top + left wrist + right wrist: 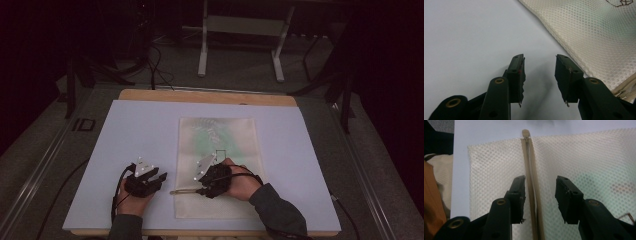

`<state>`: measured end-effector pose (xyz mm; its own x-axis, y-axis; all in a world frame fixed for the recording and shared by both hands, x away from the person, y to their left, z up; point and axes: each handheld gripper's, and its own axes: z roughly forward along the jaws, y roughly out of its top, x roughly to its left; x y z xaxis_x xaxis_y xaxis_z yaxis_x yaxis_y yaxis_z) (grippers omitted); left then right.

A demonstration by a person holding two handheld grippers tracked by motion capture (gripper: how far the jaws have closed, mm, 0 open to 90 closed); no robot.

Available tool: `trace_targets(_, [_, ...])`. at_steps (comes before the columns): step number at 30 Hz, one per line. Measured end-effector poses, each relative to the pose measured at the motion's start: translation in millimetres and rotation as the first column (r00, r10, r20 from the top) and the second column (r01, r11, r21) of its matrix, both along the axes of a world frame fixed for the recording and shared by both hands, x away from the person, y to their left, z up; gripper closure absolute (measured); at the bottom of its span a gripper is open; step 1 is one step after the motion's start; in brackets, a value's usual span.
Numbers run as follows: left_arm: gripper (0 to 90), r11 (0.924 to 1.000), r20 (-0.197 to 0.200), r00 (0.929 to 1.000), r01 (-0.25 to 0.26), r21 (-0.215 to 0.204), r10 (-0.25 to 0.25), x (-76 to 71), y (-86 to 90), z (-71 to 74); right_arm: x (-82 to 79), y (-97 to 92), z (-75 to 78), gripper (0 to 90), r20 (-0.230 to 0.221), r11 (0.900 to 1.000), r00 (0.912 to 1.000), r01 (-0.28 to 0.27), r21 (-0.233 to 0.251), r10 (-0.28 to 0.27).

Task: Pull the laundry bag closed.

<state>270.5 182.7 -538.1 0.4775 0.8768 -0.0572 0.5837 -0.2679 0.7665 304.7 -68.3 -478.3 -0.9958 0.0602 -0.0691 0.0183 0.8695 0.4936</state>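
Observation:
A cream mesh bag [216,131] lies flat on a white sheet [140,130] covering the table. Its tan zipper [531,170] runs along the near part of the bag, with the zipper end [525,133] at the bag's edge. My right gripper [201,188] [540,195] hovers low over the bag, open, its jaws straddling the zipper without pressing on it. To the left of the bag, my left gripper [159,178] [539,75] stands open over the bare sheet with nothing between its jaws. The bag's mesh [594,32] lies just ahead and to its right.
Something pale green shows through the mesh [212,135], and a thin brown wire outline [220,152] sits near the right hand. The wooden table edge [207,96] borders the sheet at the far side. A metal desk frame [240,30] and cables stand on the floor beyond.

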Motion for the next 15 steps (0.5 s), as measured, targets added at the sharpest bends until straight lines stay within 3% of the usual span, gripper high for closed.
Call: trace_targets(15, [58.4, 1.0000, 0.001, 1.0000, -0.004, -0.003, 0.004, 0.0, 1.0, 0.4, 1.3, 28.9, -4.6, 65.3, 0.002, 0.9991, 0.9991, -0.042, -0.009, 0.042])
